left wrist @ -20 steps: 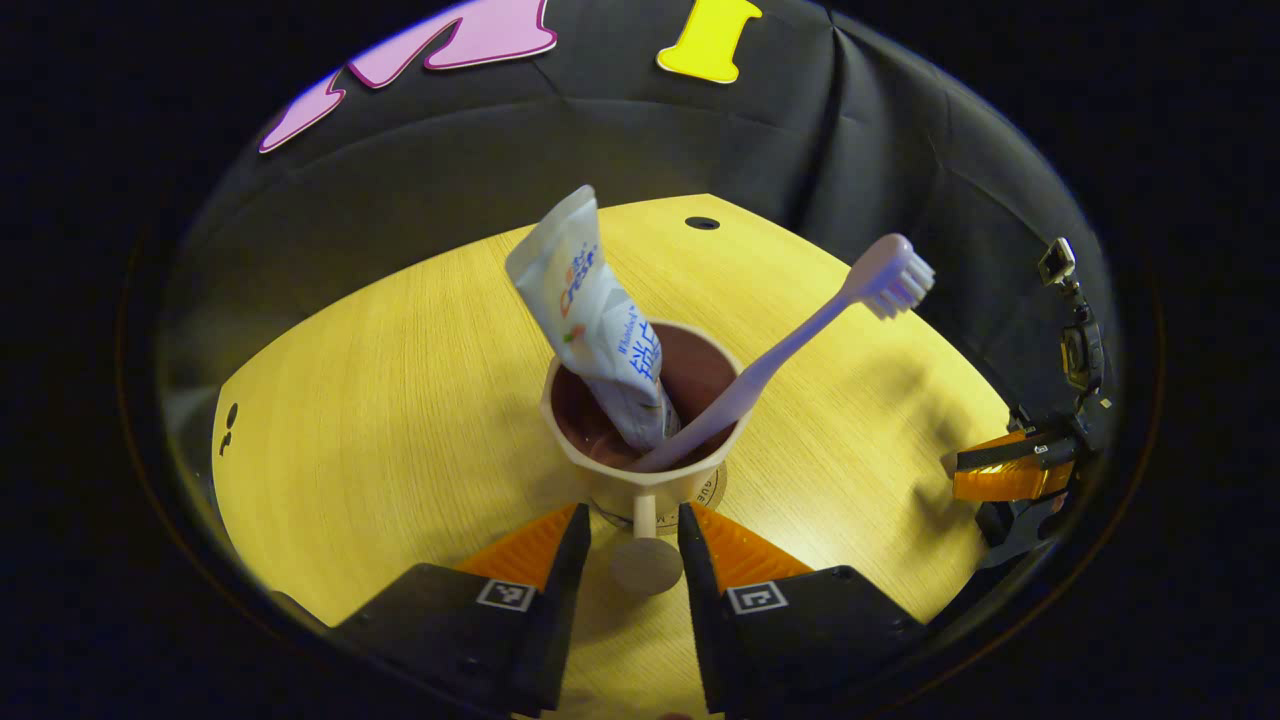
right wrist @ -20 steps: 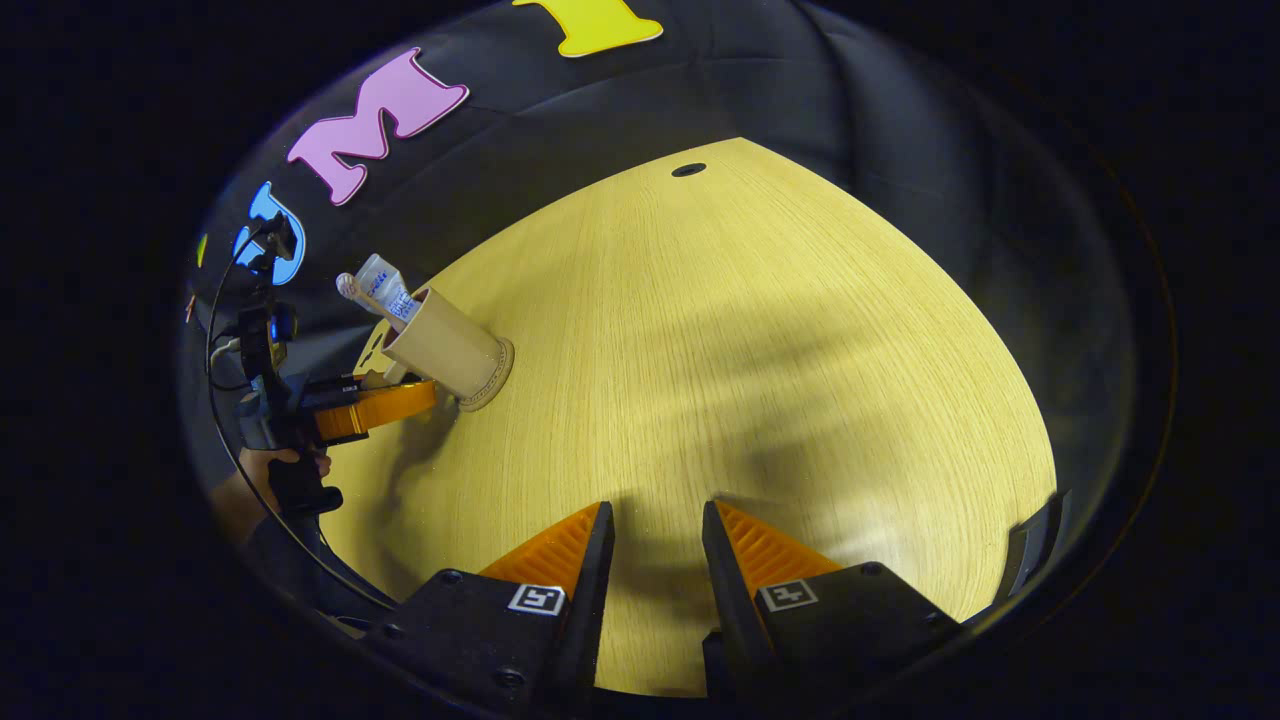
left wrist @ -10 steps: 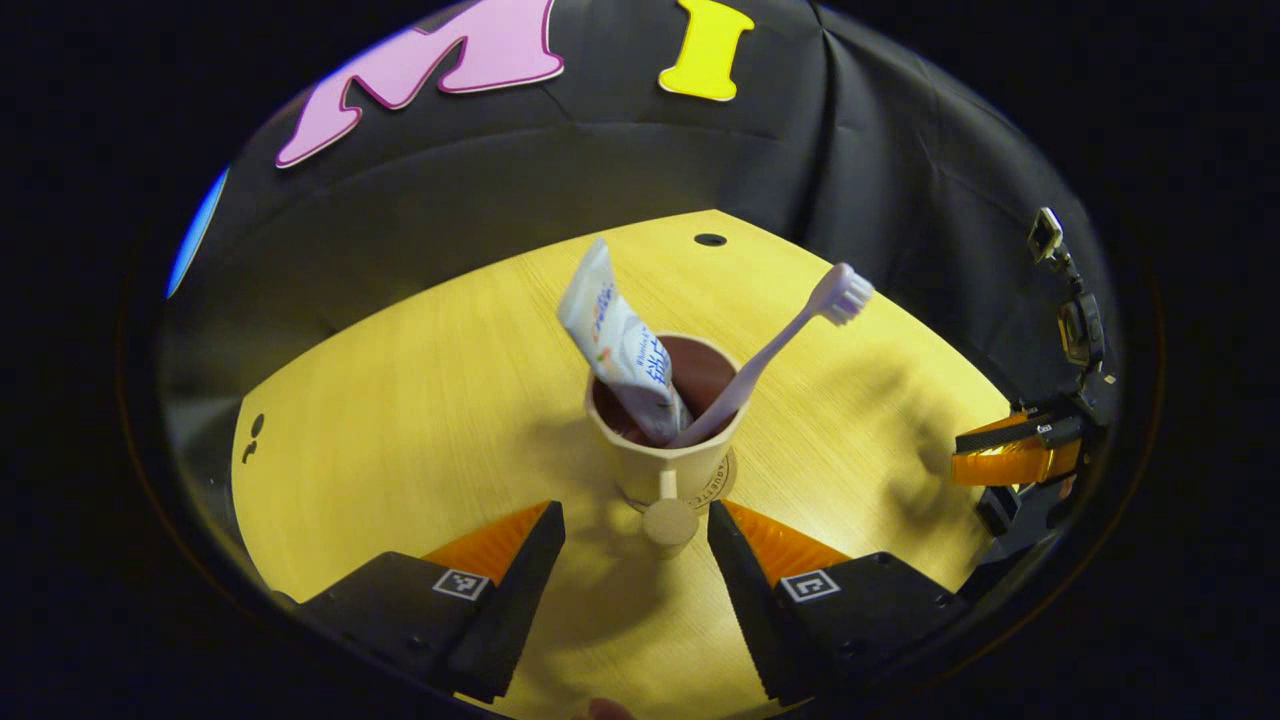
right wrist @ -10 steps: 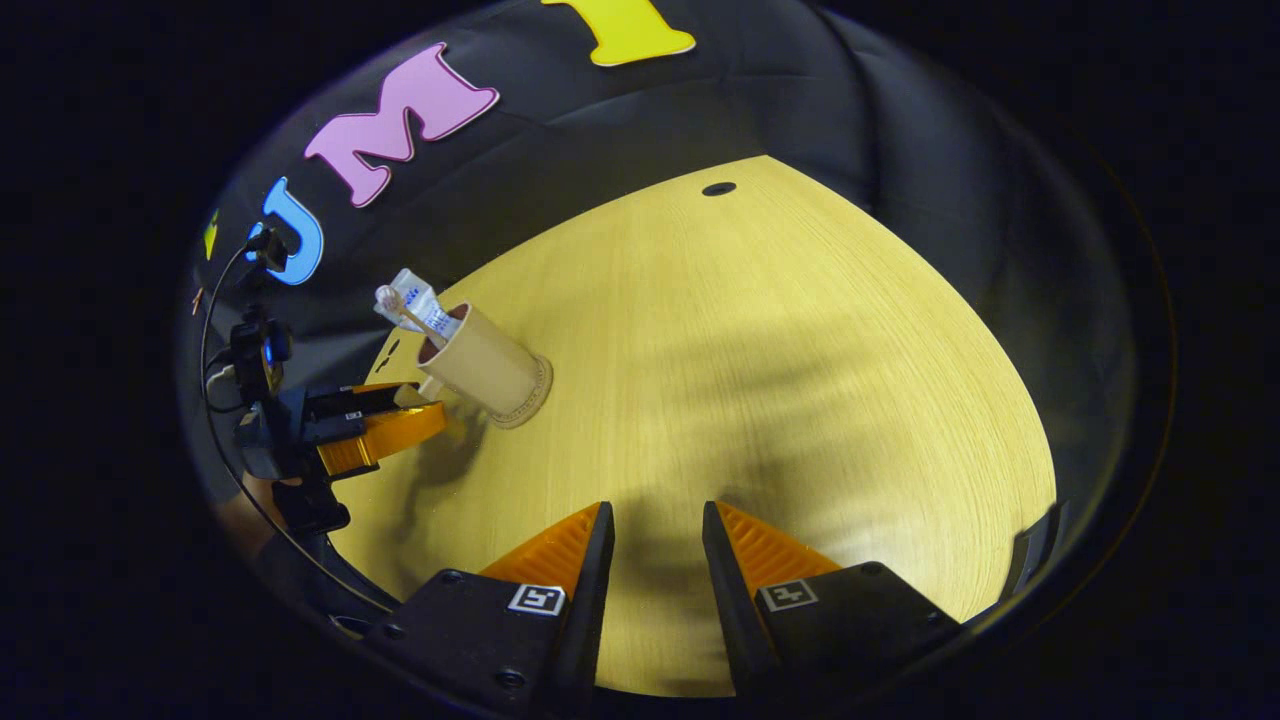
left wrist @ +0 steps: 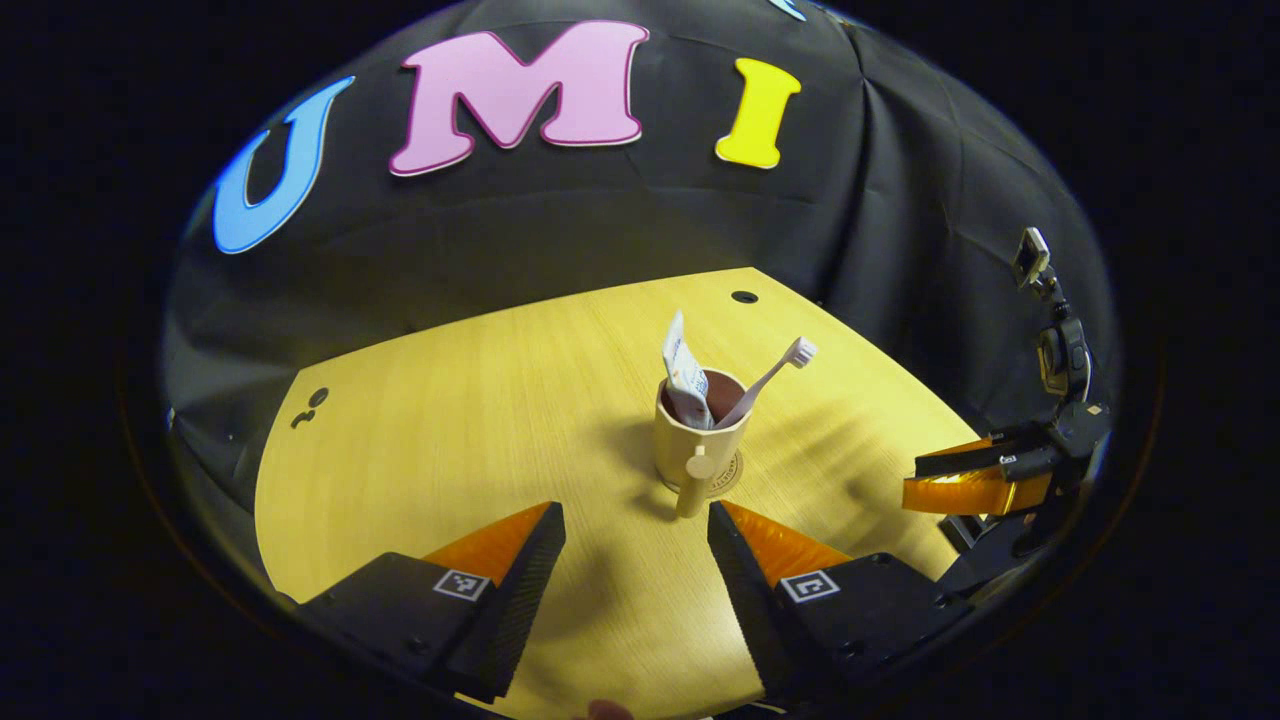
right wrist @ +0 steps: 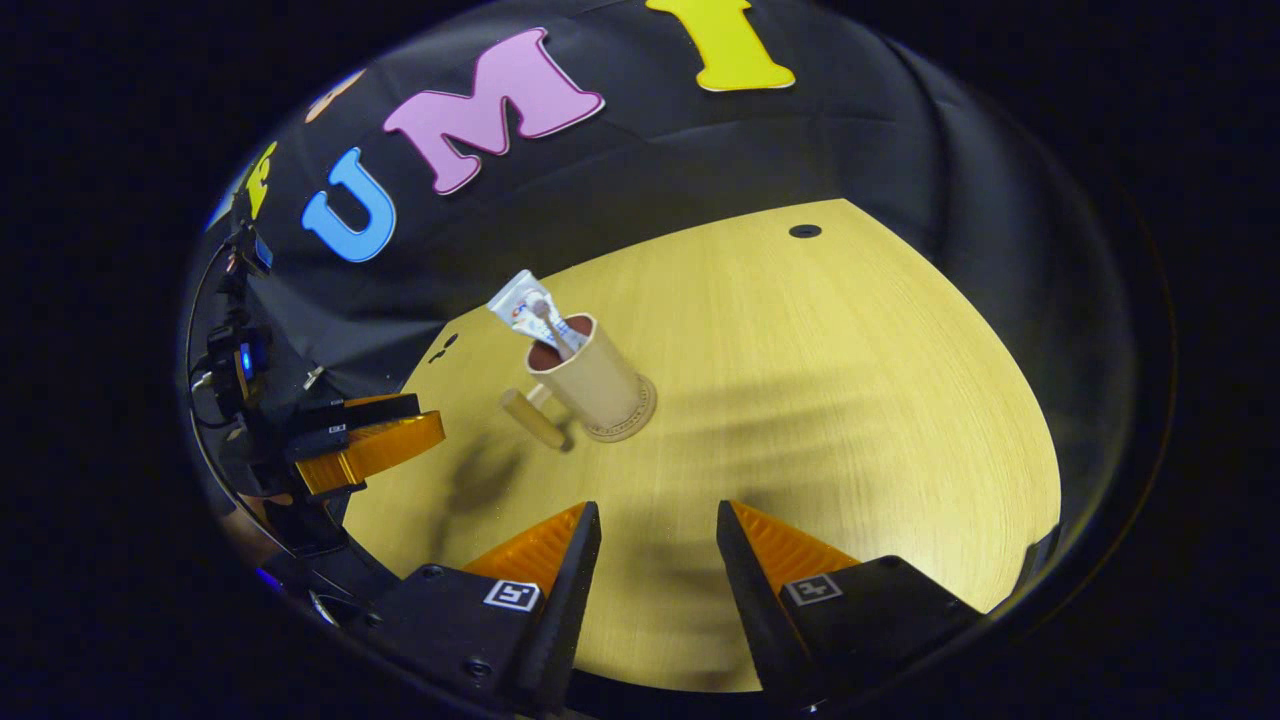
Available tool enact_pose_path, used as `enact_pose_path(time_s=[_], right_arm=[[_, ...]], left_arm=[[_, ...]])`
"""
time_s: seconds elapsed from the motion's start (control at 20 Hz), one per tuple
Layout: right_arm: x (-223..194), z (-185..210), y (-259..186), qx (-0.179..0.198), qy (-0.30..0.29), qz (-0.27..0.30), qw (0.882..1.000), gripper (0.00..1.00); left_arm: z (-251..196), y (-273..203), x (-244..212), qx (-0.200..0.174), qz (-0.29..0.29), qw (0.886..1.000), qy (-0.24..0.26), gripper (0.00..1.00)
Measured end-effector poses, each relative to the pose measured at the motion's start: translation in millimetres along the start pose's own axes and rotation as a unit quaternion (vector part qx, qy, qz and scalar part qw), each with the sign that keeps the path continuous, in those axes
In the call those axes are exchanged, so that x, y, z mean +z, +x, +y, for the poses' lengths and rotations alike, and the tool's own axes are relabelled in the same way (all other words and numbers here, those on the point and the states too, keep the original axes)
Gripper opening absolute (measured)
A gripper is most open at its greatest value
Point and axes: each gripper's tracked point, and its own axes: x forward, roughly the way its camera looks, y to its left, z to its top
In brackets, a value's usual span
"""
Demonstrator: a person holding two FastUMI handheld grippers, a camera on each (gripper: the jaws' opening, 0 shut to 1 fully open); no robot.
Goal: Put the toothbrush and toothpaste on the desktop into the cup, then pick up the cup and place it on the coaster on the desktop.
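A beige cup point(left wrist: 697, 448) with a peg-like handle point(left wrist: 692, 483) stands upright on a round coaster point(left wrist: 730, 478) on the wooden desktop. Inside it lean a white toothpaste tube point(left wrist: 686, 375) and a pale pink toothbrush point(left wrist: 772, 375), bristles up. My left gripper point(left wrist: 636, 520) stands open a short way in front of the cup, nothing between its fingers. In the right gripper view the same cup point(right wrist: 590, 380), its coaster point(right wrist: 632, 420), tube point(right wrist: 515, 302) and toothbrush point(right wrist: 545, 315) sit left of centre. My right gripper point(right wrist: 655, 520) is open and empty over bare desktop, well apart from the cup.
The wooden desktop point(left wrist: 440, 420) has a small round hole point(left wrist: 744, 297) near its far edge. The right gripper point(left wrist: 975, 480) shows at the right of the left gripper view. The left gripper point(right wrist: 365, 440), with a hand beneath it, shows at the left of the right gripper view.
My left gripper opened, let go of the cup's handle and drew back from the cup. The cup stayed on the coaster. My right gripper's view shifted, bringing the cup nearer its centre.
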Motion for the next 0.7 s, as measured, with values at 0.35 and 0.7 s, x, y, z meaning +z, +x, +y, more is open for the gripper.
enact_pose_path(time_s=[0.35,0.7], right_arm=[[-4,41,-23,0.024,-0.025,0.002,0.999,0.92],[0,83,-41,0.050,-0.045,-0.003,0.998,0.98]], left_arm=[[16,-54,-15,0.025,-0.012,0.999,-0.027,0.90],[10,-88,-36,0.019,-0.021,0.998,-0.052,0.90]])
